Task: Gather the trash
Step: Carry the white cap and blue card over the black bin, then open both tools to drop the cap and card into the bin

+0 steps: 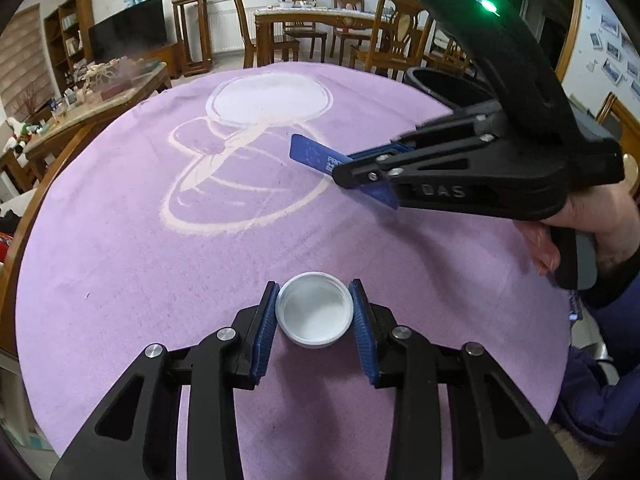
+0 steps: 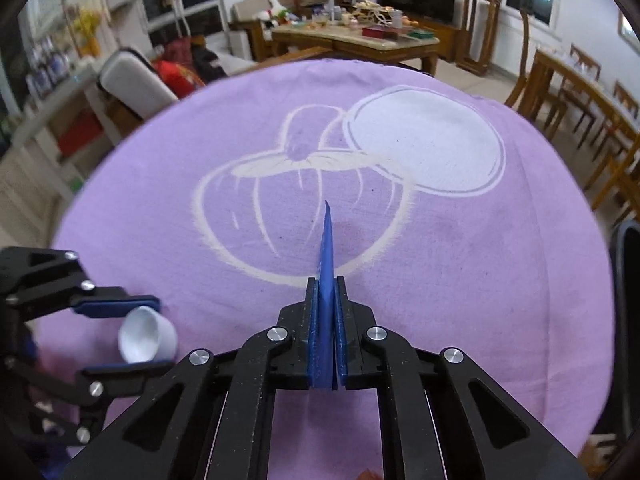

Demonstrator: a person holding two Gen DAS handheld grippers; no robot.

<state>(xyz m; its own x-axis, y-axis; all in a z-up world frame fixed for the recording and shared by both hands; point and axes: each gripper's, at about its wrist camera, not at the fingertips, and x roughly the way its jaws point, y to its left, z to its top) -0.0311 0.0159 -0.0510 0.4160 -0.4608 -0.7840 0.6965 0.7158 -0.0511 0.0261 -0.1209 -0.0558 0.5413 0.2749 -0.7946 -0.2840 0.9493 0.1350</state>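
A white plastic cap [image 1: 314, 312] lies open side up on the purple tablecloth [image 1: 140, 272], near its front edge. My left gripper [image 1: 315, 283] has its blue pads against both sides of the cap. The right wrist view shows the same cap [image 2: 146, 334] tilted between the left gripper's [image 2: 160, 334] fingers. My right gripper [image 2: 326, 280] is shut on a flat blue wrapper [image 2: 327, 240] that stands on edge and sticks out past the fingertips. In the left wrist view the right gripper [image 1: 340, 176] holds the blue wrapper [image 1: 310, 152] above the cloth's pale print, with a hand on its handle.
A black bin [image 1: 444, 84] stands just beyond the table's far right edge, and its rim [image 2: 626, 280] shows at the right in the right wrist view. Wooden dining chairs [image 1: 396, 28] and a cluttered coffee table [image 2: 360, 40] lie beyond the round table.
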